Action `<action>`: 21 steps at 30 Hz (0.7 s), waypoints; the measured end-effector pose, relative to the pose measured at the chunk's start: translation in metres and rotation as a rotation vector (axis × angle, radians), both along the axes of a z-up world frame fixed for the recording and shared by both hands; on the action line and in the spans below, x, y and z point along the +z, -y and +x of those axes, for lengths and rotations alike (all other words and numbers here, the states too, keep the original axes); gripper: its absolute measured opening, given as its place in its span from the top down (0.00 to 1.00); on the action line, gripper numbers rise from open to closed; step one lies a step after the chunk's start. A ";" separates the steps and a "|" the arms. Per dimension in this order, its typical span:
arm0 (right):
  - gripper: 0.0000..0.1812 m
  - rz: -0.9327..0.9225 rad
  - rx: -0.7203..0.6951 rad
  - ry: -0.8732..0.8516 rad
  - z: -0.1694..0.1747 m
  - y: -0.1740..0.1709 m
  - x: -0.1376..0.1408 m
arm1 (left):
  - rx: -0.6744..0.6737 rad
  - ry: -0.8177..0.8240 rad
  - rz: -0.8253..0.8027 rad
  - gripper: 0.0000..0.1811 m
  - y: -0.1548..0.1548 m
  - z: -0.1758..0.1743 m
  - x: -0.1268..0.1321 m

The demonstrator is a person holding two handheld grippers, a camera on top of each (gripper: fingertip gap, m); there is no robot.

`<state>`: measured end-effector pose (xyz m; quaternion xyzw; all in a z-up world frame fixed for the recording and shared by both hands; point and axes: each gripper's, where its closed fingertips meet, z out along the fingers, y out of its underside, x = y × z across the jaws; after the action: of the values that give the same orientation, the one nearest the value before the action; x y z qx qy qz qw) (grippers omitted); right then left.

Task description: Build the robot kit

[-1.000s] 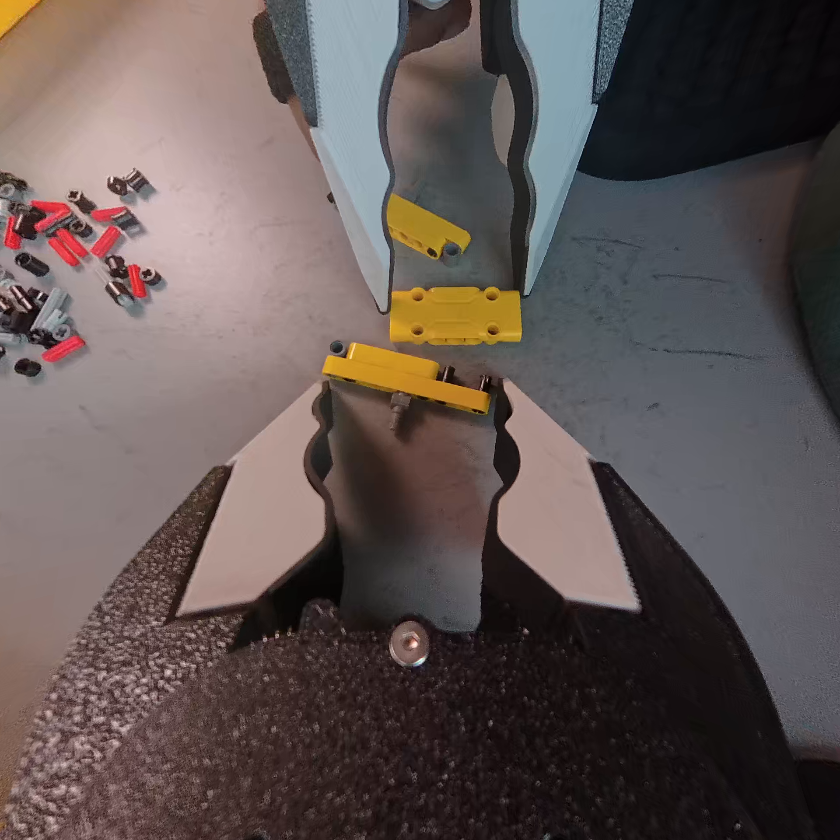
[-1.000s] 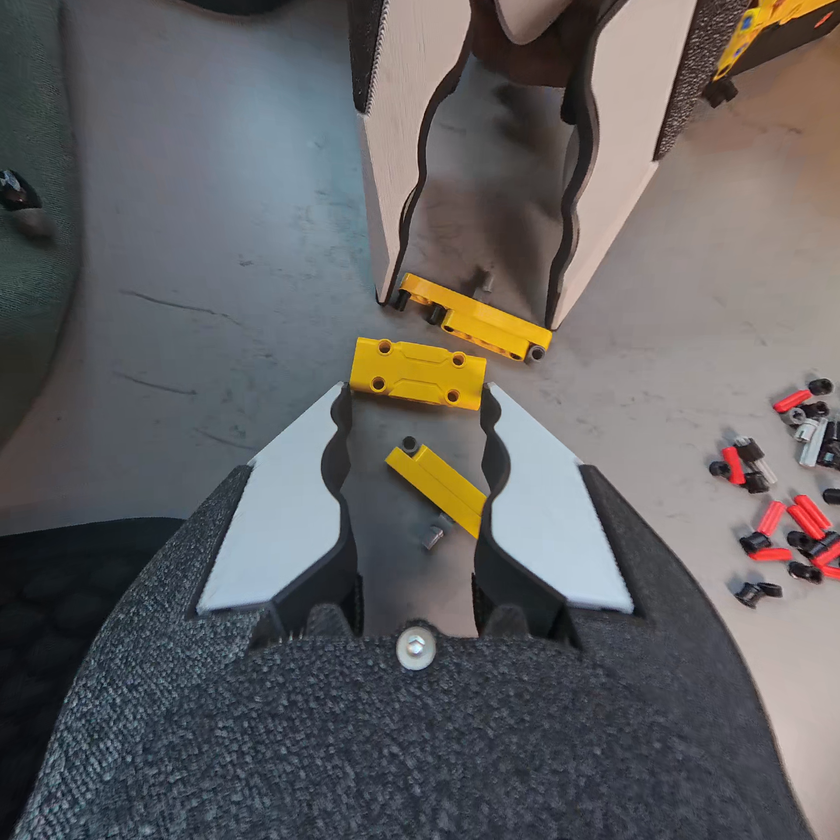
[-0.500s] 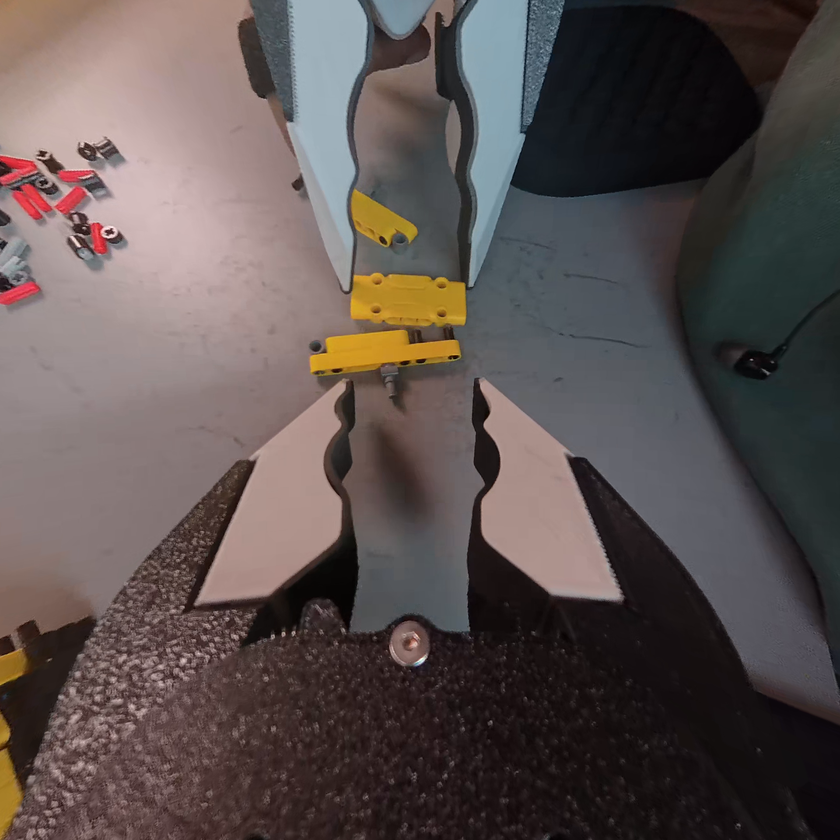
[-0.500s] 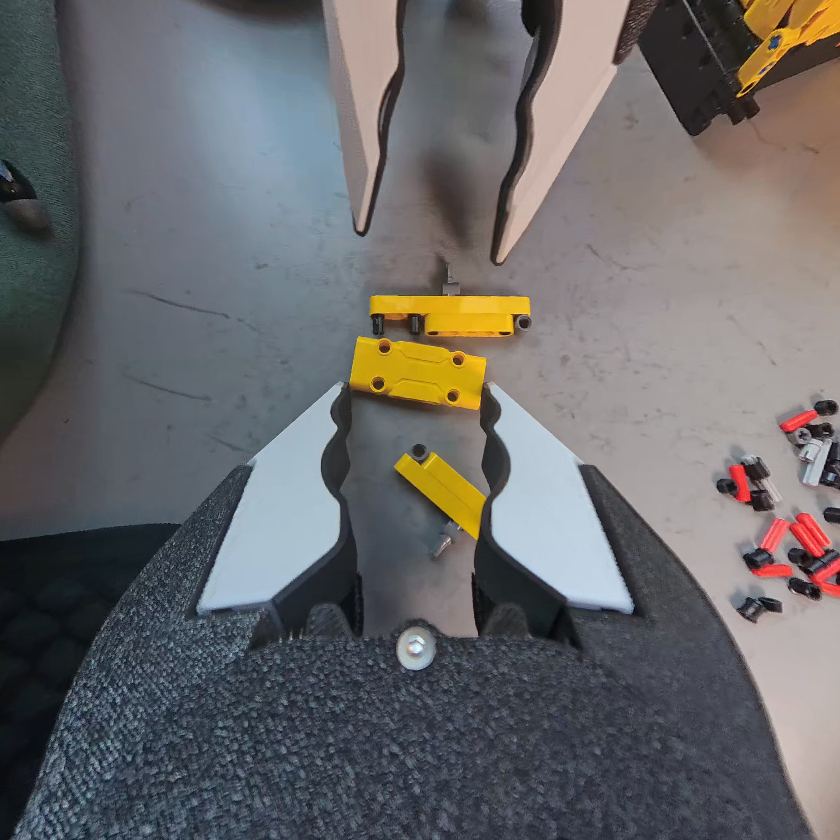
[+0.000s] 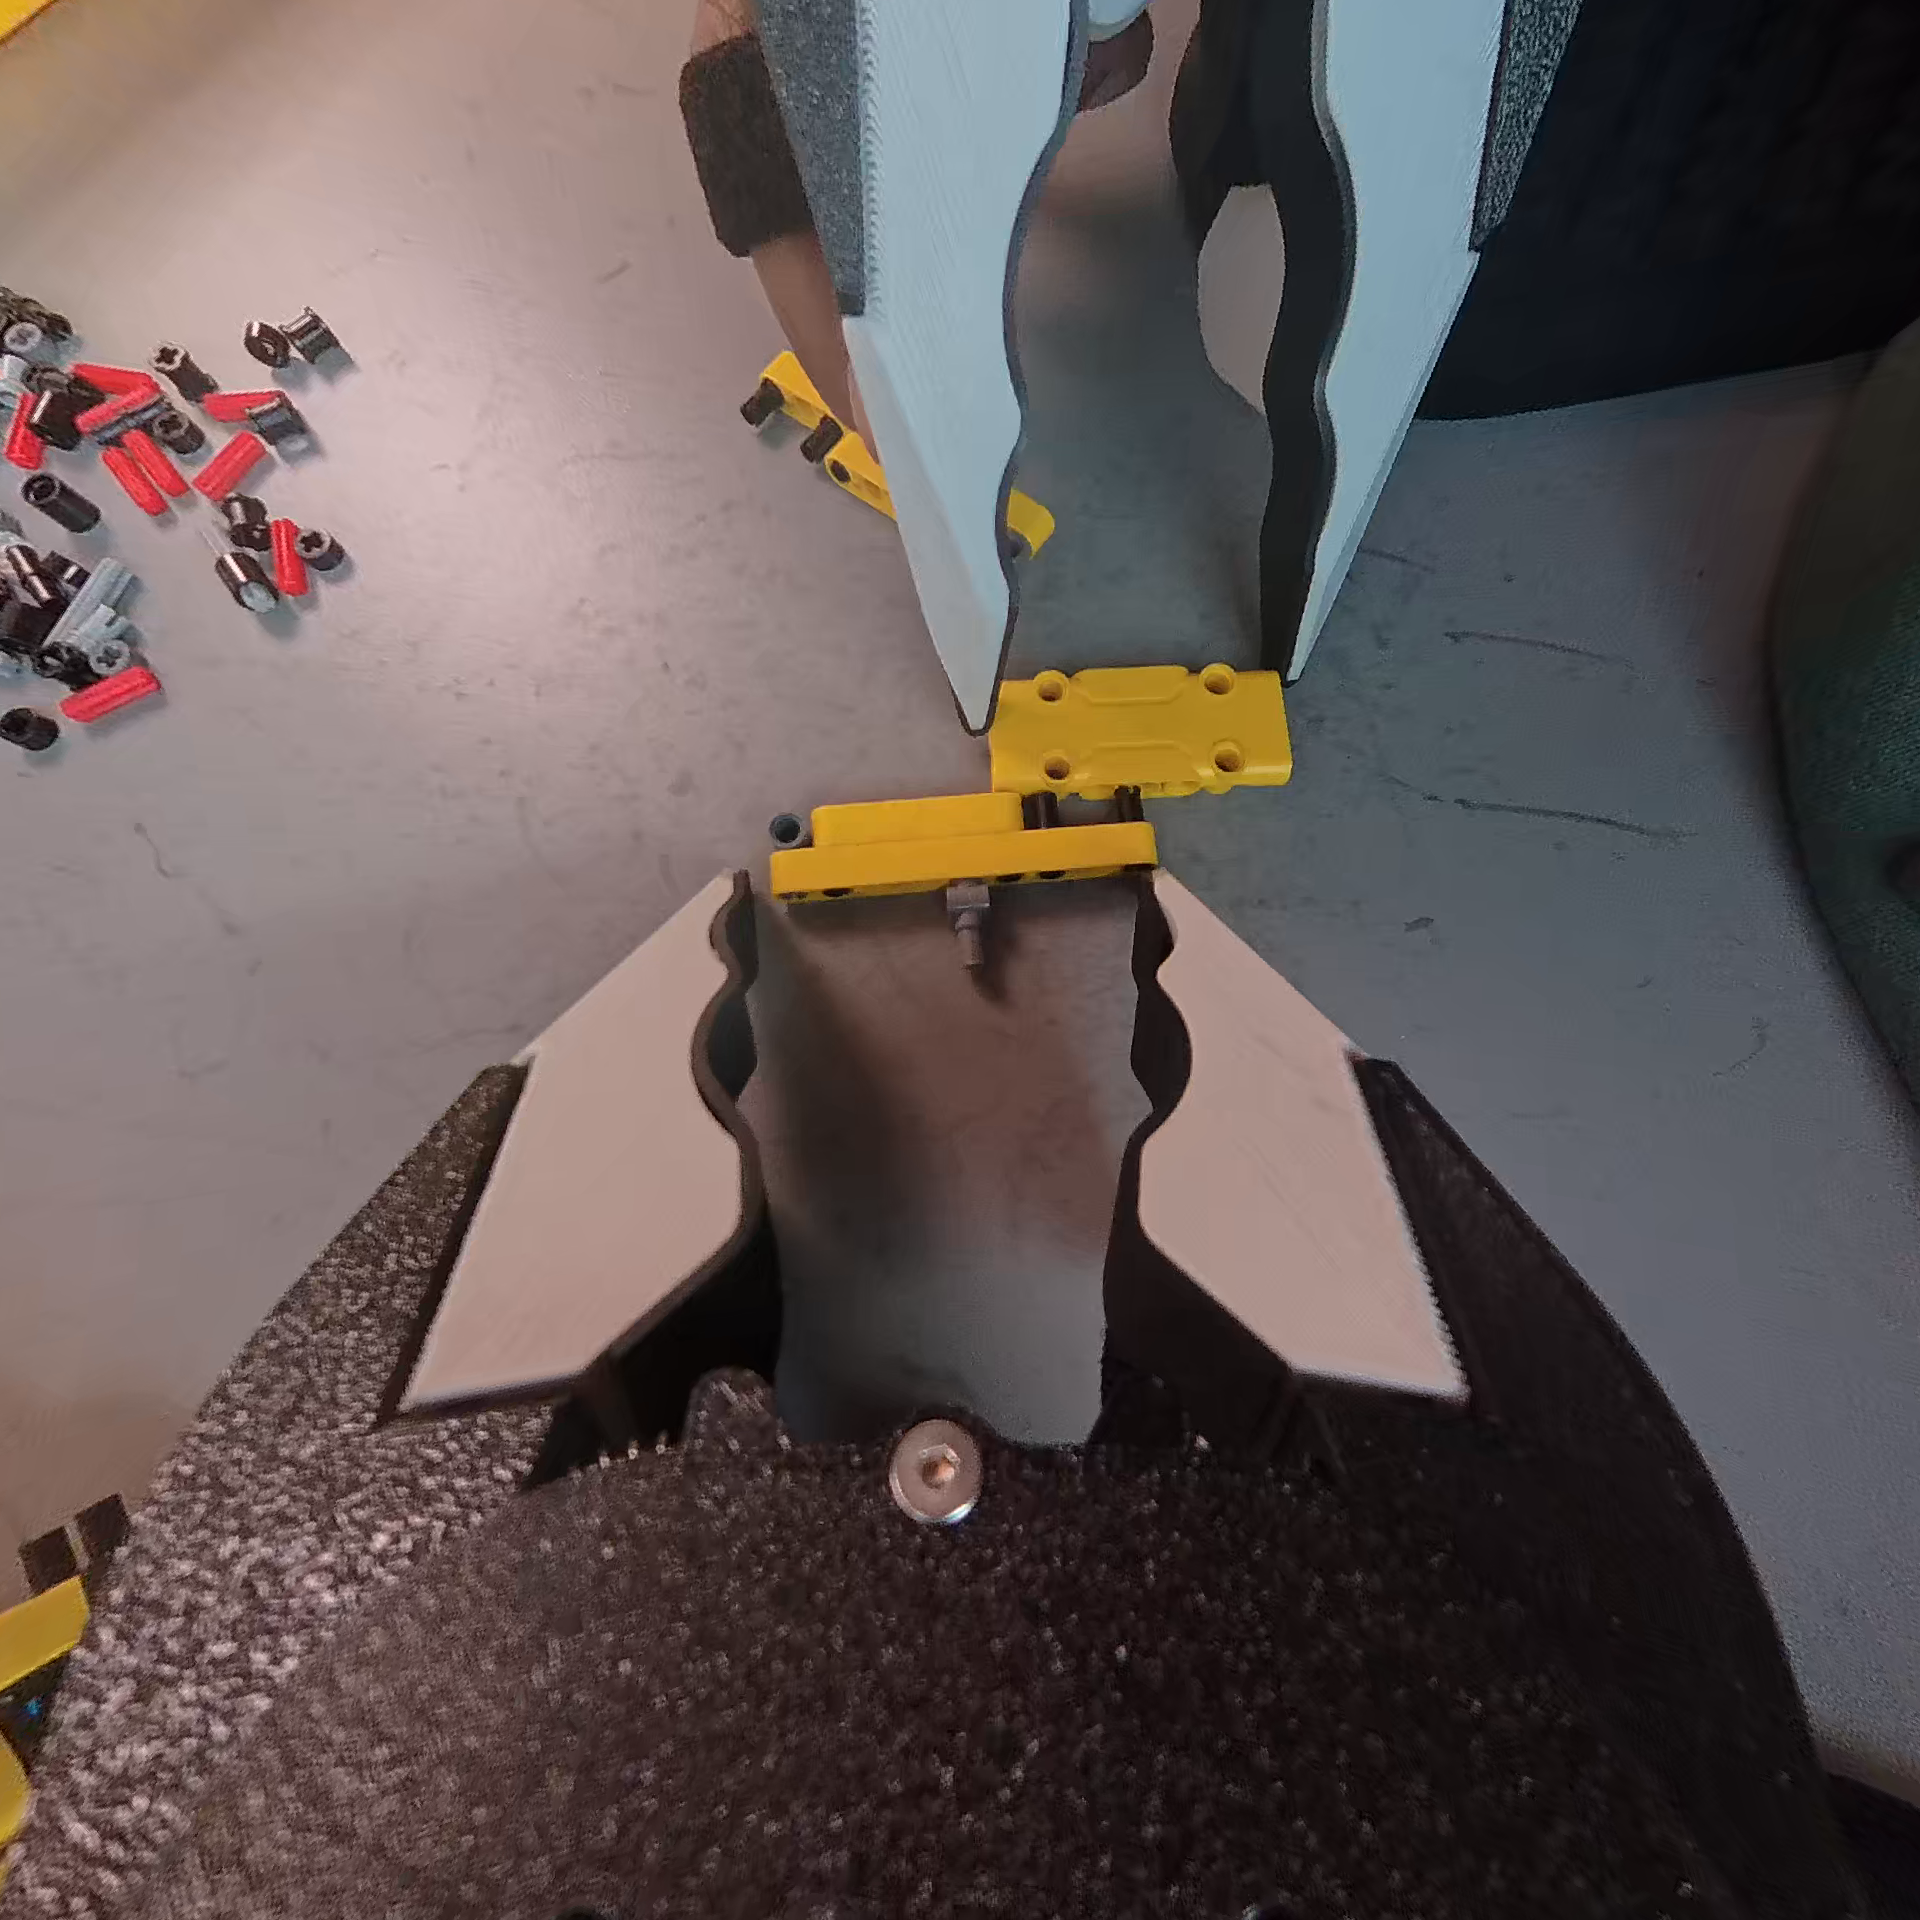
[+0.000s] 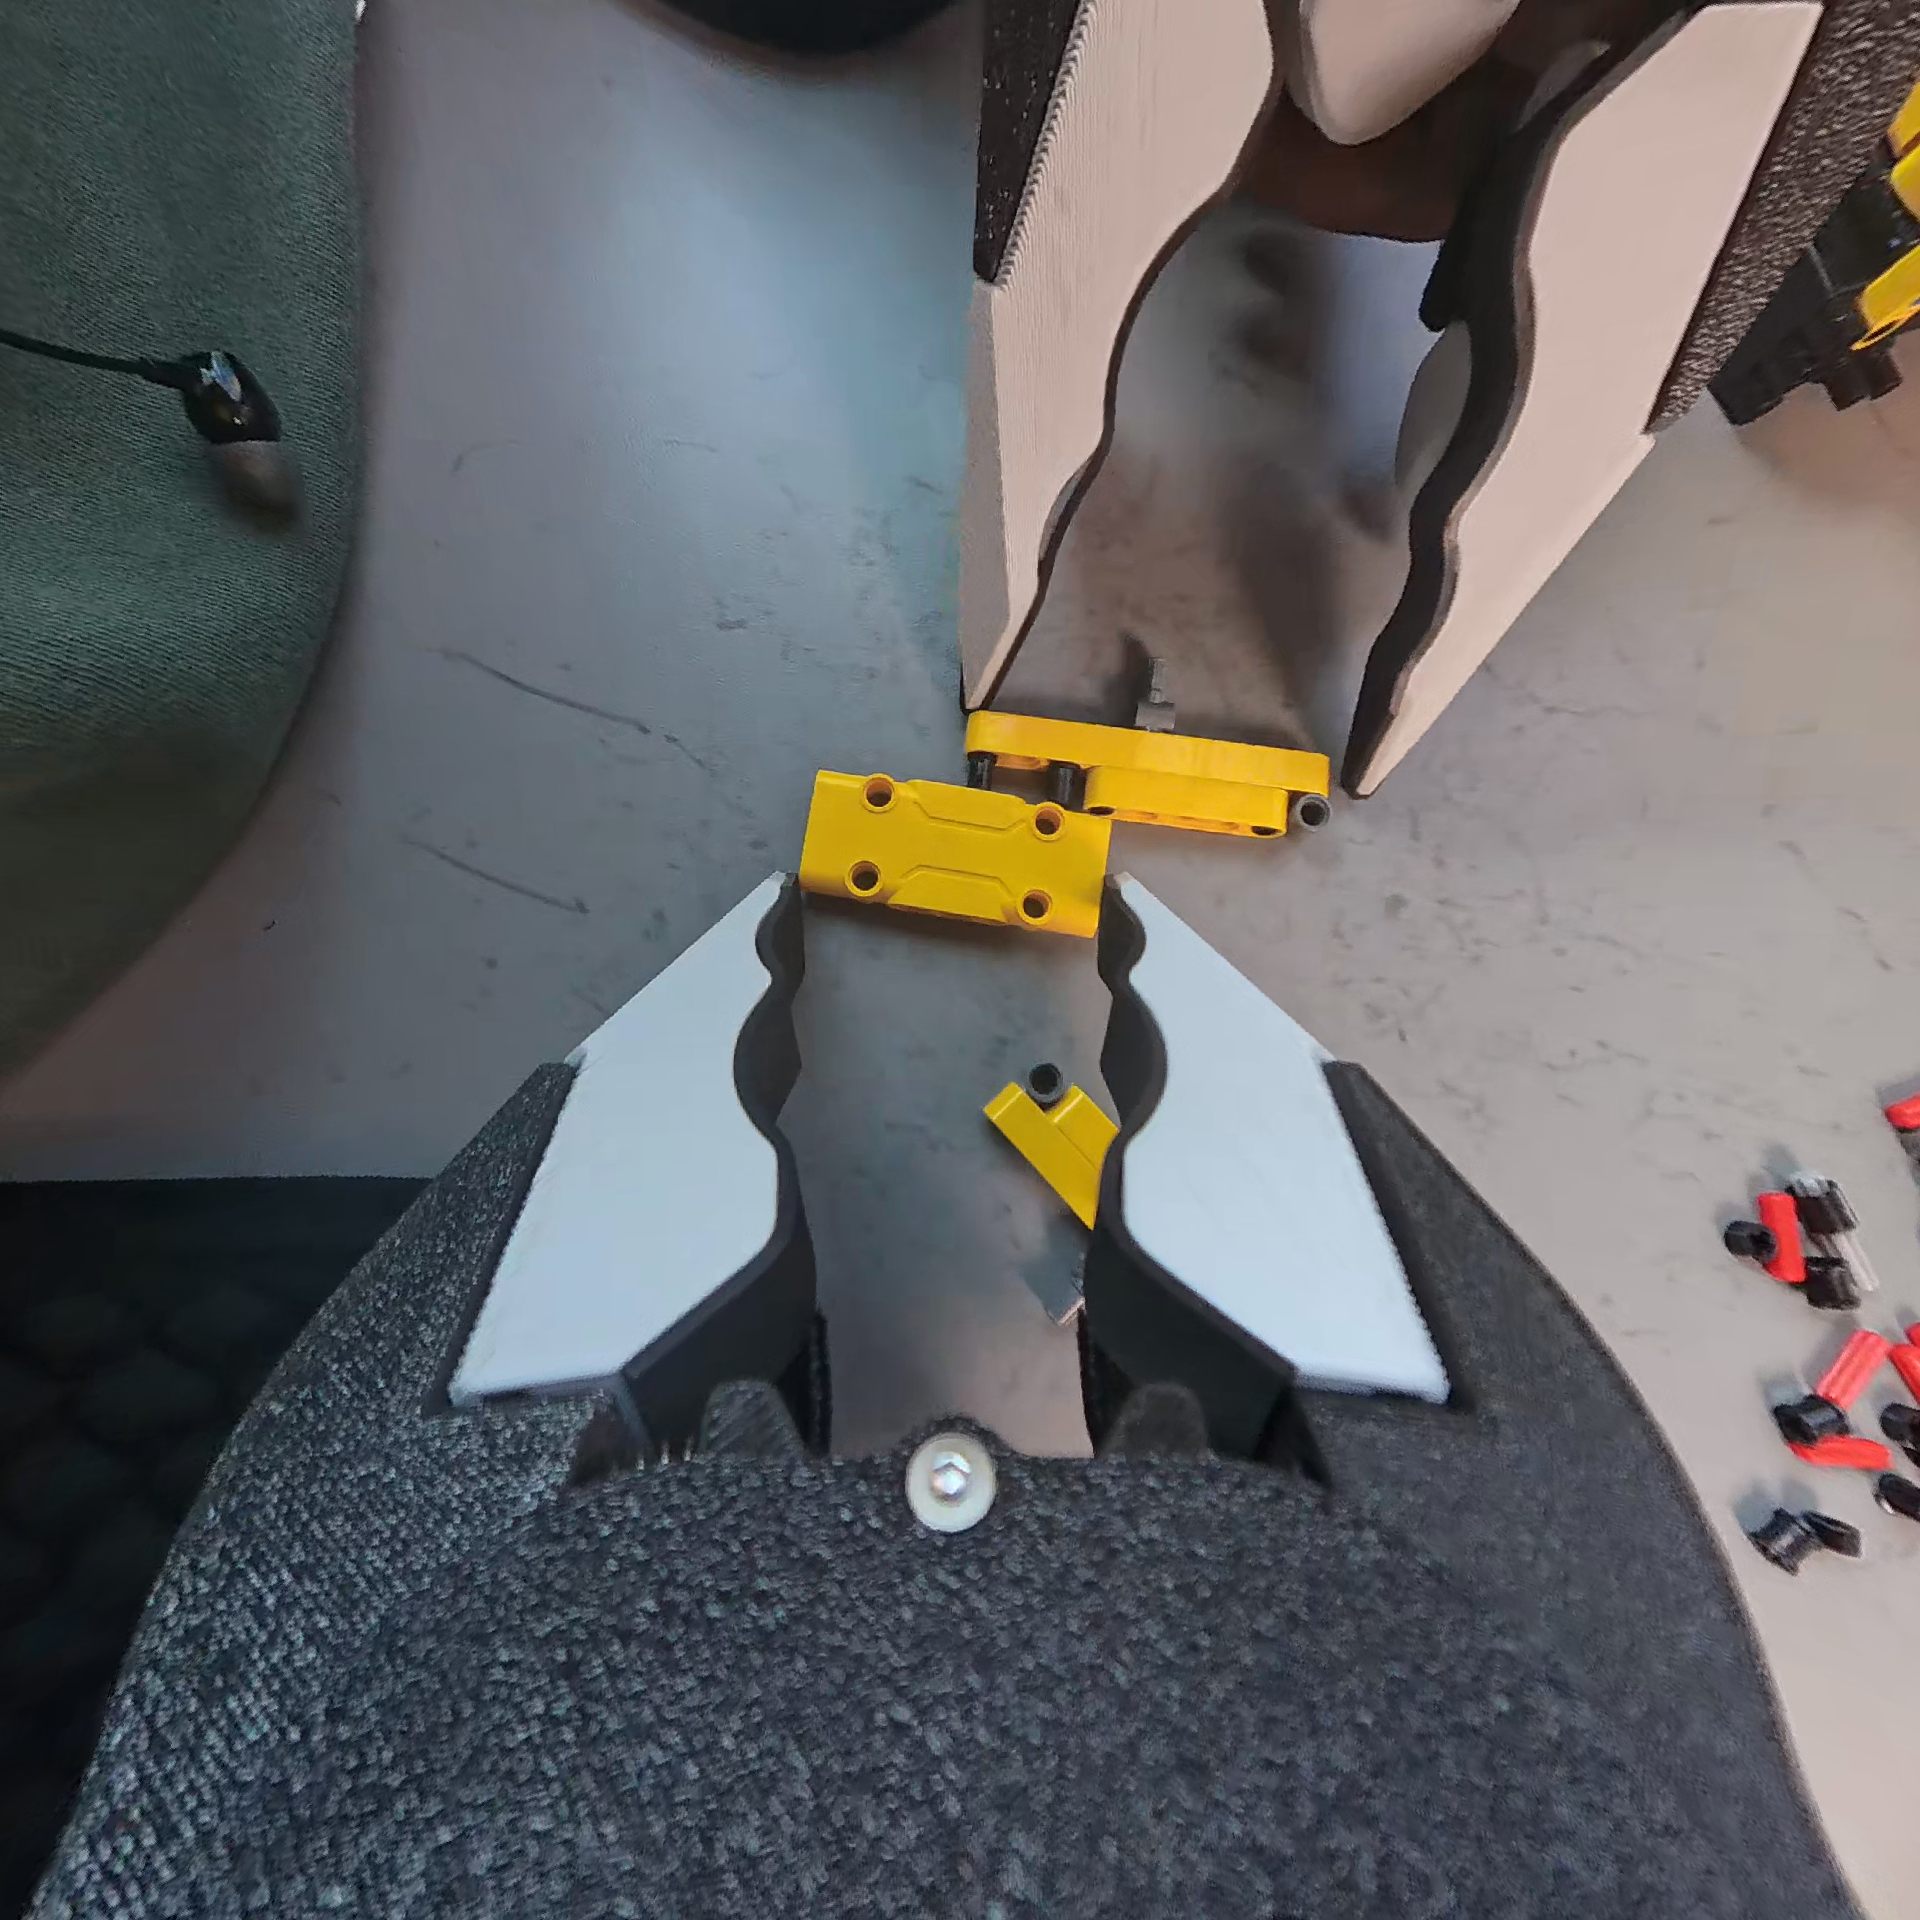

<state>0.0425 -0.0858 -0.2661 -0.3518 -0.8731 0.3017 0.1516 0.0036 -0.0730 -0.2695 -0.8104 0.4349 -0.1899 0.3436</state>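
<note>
A yellow beam assembly [image 5: 961,852] with two black pins and a grey axle lies on the grey table just past the tips of my left gripper [image 5: 948,894], which is open. Its black pins reach the edge of a flat yellow panel [image 5: 1138,727]. My right gripper [image 6: 951,888] is open, with its tips at the two ends of that panel [image 6: 956,862]. A small yellow beam [image 6: 1055,1143] lies between the right gripper's fingers, against the right one. The left gripper [image 6: 1158,748] faces it across the assembly [image 6: 1143,774].
A pile of red, black and grey pins [image 5: 125,488] lies to the left, also in the right wrist view [image 6: 1829,1351]. A black and yellow model [image 6: 1860,281] stands far right. Green fabric [image 6: 156,468] with a black cable end [image 6: 223,400] borders the table. Some 5 cm of space lies between my two pairs of fingers.
My left gripper has come forward again up to the beam assembly. The right gripper and the panel have shifted sideways relative to the assembly, whose pins now meet the panel's edge.
</note>
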 end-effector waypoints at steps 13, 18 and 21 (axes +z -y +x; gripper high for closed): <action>0.68 -0.010 0.038 0.000 0.008 -0.005 -0.001 | 0.015 -0.003 0.011 0.66 0.002 0.000 0.000; 0.68 -0.016 0.034 0.016 0.008 -0.006 -0.001 | 0.005 -0.003 0.015 0.68 0.004 0.001 0.001; 0.68 -0.020 0.030 0.023 0.008 -0.005 -0.002 | 0.000 -0.004 0.017 0.68 0.004 0.001 0.001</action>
<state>0.0500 -0.0804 -0.2676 -0.3437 -0.8768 0.3087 0.1332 0.0048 -0.0773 -0.2688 -0.8079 0.4370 -0.1847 0.3497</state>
